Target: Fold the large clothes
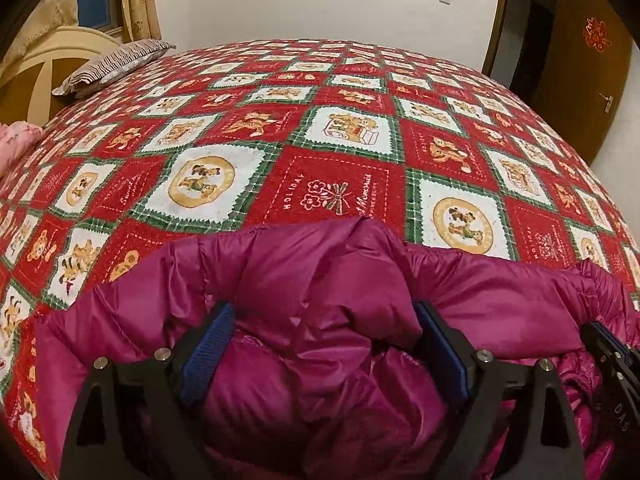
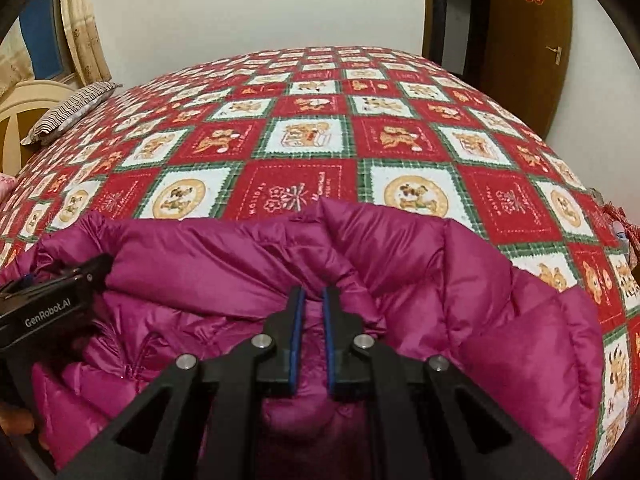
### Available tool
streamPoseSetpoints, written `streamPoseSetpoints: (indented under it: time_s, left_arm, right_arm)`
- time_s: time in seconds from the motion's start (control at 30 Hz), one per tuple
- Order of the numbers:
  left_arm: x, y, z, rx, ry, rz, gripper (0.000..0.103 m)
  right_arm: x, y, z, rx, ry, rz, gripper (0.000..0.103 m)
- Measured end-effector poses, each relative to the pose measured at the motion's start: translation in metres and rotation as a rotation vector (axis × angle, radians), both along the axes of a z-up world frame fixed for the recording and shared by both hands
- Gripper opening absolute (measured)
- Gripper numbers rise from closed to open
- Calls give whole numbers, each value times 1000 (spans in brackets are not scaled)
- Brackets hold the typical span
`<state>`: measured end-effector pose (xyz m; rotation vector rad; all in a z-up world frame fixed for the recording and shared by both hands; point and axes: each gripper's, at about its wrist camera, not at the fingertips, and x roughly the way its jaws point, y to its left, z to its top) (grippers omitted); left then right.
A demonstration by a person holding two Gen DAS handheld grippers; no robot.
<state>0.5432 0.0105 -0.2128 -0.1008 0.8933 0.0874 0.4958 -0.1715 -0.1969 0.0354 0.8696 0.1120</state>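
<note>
We are working at the near edge of a bed covered with a red, green and white Christmas bedspread [image 1: 340, 184] printed with teddy bears. A magenta down jacket [image 1: 320, 280] is lying bunched along that near edge, its quilted panels puffed up into thick folds.

Our left gripper [image 1: 320, 320] is standing with its jaws spread wide, one blue pad [image 1: 208, 344] on each side of a raised fold of the jacket. The fold is bulging up between the fingers; the right-hand pad is lying against the fabric, and the left one is sitting just beside it, so we are not pinching anything there. Seen from the right wrist, this gripper is resting on the jacket toward the bed's near left, its black body marked with white lettering.

Our right gripper [image 2: 312, 300] is narrowed almost fully, with only a slim gap showing between its blue pads [image 2: 297, 336]. Its fingertips are pressing into a crease of the jacket, and a thin ridge of the shiny fabric is gathered right at the tips, so we are gripping the jacket here. From the left wrist view, this gripper is showing at the jacket's right side.

A striped pillow [image 1: 112, 66] is lying at the far left corner of the bed, beside a cream headboard [image 1: 48, 64]. A brown wooden door [image 2: 524, 44] is standing beyond the far right corner.
</note>
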Motion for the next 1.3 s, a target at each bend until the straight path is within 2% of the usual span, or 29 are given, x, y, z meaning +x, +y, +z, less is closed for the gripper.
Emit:
streamPoseSetpoints:
  time_s: [0.07,0.17,0.2,0.23,0.3,0.33,0.53,0.67,0.8,0.93,1.03,1.17,1.23,1.3]
  left_arm:
    - [-4,4,4,-43,-4,-17,91]
    - [-20,21,23,-199,-24,-103,91]
    - [-30,29,34,-239,-52,-116,91]
    - [-40,36,44,-259,-76,-123,91]
    - [-63,49,63,-284,-109,-140,91]
    - [-75,56,70,-296,-115,-156,91]
    - [-160,95,94,-320,-110,-277,91]
    - [-234,119,101,-260,-117,-335,91]
    - [-297,135,93,-243,-99,-348,91]
    - [-351,139,77,-251,-56,-354,91]
    - [-385,139,65,-288,-36,-384,91]
    - [-410,129,40,-257,25,-421,91]
    - [-416,127,28,-243,49,-412,91]
    - [-419,127,17,-263,70,-388,91]
  right_arm:
    - [0,-1,1,8,4,2,11]
    - [-6,-8,11,65,23,22,16]
    - [-14,-13,19,107,12,25,23]
    - [-21,-17,25,133,-4,21,34]
    - [-46,-29,46,184,-59,7,51]
    - [-55,-33,53,194,-73,9,53]
    - [-140,-58,99,191,-116,42,53]
    - [-211,-85,112,188,-118,50,54]
    - [-278,-110,107,170,-94,6,65]
    - [-333,-122,87,133,-19,-27,65]
    - [-366,-124,75,107,22,-21,65]
    - [-399,-129,53,127,90,-15,65]
    - [-407,-133,38,156,121,-28,65]
    - [-409,-134,23,166,143,-41,65]
